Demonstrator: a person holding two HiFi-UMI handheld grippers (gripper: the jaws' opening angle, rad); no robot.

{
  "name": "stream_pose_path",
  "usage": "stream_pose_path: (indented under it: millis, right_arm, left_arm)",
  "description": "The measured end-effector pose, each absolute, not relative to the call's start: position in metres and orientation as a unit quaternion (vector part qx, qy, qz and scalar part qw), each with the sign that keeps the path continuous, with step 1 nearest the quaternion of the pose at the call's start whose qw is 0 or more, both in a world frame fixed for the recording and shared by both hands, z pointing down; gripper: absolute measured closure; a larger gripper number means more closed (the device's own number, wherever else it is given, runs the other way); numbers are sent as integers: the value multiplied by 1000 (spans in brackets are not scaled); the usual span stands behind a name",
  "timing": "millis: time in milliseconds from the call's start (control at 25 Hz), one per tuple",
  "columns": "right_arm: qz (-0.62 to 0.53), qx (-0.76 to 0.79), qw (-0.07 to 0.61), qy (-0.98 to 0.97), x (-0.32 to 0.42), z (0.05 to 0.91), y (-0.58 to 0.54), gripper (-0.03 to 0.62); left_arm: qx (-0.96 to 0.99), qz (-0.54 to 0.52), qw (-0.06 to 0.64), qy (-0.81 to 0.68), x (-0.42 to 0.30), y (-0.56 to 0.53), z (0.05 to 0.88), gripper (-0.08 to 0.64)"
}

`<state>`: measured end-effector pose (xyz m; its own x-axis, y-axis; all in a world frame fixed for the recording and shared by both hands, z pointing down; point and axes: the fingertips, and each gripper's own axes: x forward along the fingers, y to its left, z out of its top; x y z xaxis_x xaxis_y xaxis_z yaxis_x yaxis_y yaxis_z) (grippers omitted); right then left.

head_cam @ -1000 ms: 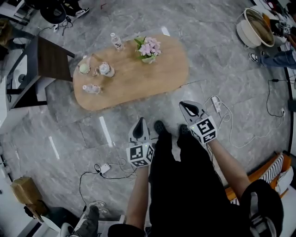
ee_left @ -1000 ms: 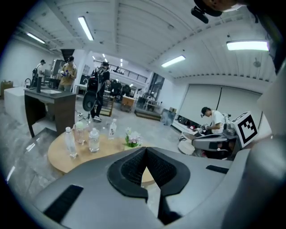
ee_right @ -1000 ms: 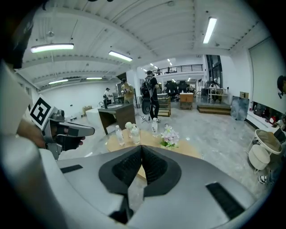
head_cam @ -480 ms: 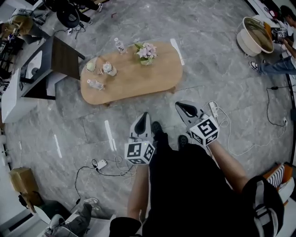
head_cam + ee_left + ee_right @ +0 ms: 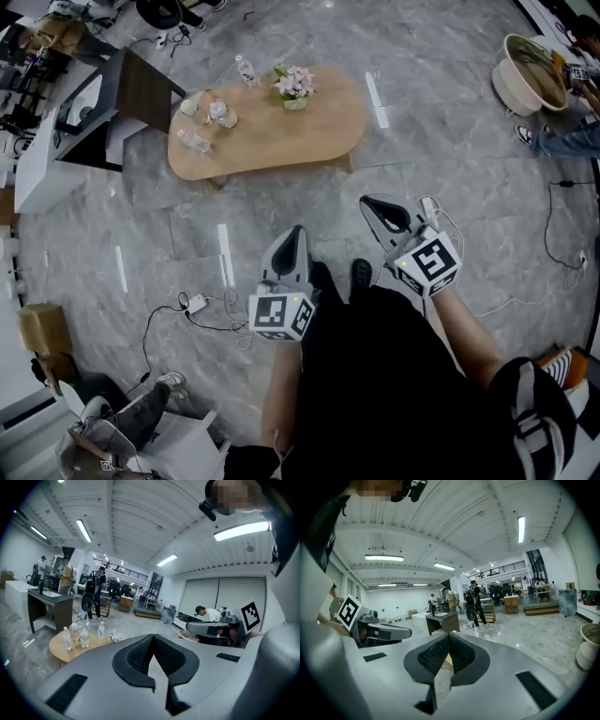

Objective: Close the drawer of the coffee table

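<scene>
The oval wooden coffee table (image 5: pixel 281 131) stands on the grey marble floor in the upper part of the head view, with a pot of pink flowers (image 5: pixel 294 84) and several bottles (image 5: pixel 195 141) on top. No drawer shows on the side facing me. My left gripper (image 5: pixel 296 232) and right gripper (image 5: pixel 369 202) hang well short of the table, both shut and empty. In the left gripper view the table (image 5: pixel 58 648) lies far off at the left beyond the shut left gripper (image 5: pixel 152 638). The right gripper (image 5: pixel 448 635) is also shut in its own view.
A dark desk with a white counter (image 5: pixel 131 94) stands left of the table. Cables and a power strip (image 5: pixel 195 304) lie on the floor near my left gripper, and another cord (image 5: pixel 433 214) by the right one. A round tub (image 5: pixel 527 58) sits top right. A person's leg (image 5: pixel 141 417) is bottom left.
The table has shrunk and slid toward the top of the head view as I stepped back from it. Both grippers rose and stayed shut.
</scene>
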<state>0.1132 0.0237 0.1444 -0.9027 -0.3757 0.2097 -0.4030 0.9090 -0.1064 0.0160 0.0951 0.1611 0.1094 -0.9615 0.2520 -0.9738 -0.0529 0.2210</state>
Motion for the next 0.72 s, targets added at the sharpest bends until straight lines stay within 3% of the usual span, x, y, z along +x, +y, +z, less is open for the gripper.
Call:
stream_pose_path:
  millis: [280,720]
  right_arm:
    - [71,172,56,-981,131,115,46,580]
    - [40,172,62,-982,134,109,77,580]
  left_arm:
    - [724,18,144,-674,27,116,138,546]
    - [726,12,124,-676,29,143,124,546]
